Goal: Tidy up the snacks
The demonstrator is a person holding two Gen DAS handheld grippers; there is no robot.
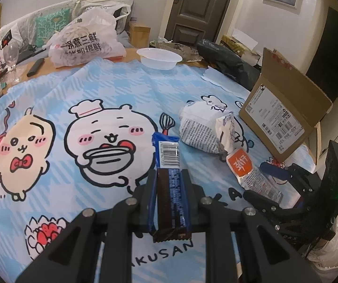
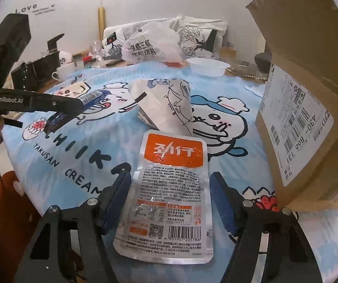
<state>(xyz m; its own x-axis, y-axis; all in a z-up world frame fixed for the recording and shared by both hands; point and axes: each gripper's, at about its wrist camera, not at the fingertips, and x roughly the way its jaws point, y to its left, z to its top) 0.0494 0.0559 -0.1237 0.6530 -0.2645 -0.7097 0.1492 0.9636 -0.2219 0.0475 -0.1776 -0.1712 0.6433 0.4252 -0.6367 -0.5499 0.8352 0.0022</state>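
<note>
**Fingers straddle the pouch, box to the right**

Fingers of my right gripper (image 2: 170, 202) stand either side of the orange-and-silver pouch (image 2: 169, 195), not yet pressing it. The jaws are closing, with a gap left on both sides.

Working down in size: the blue cartoon cloth (image 2: 74, 155) covers the table, and the open cardboard box (image 2: 310, 122) stands just right of my right gripper — the nearer hand for any drop there. The crumpled white wrapper (image 2: 166, 103) lies beyond the pouch. The pouch lies flat, its long axis running straight away between the fingers, so I judge the pinch falls across its width.

My left gripper (image 1: 169, 184) is clamped on the blue-and-brown bar (image 1: 169, 179) — held lengthwise, off to the left.
</note>
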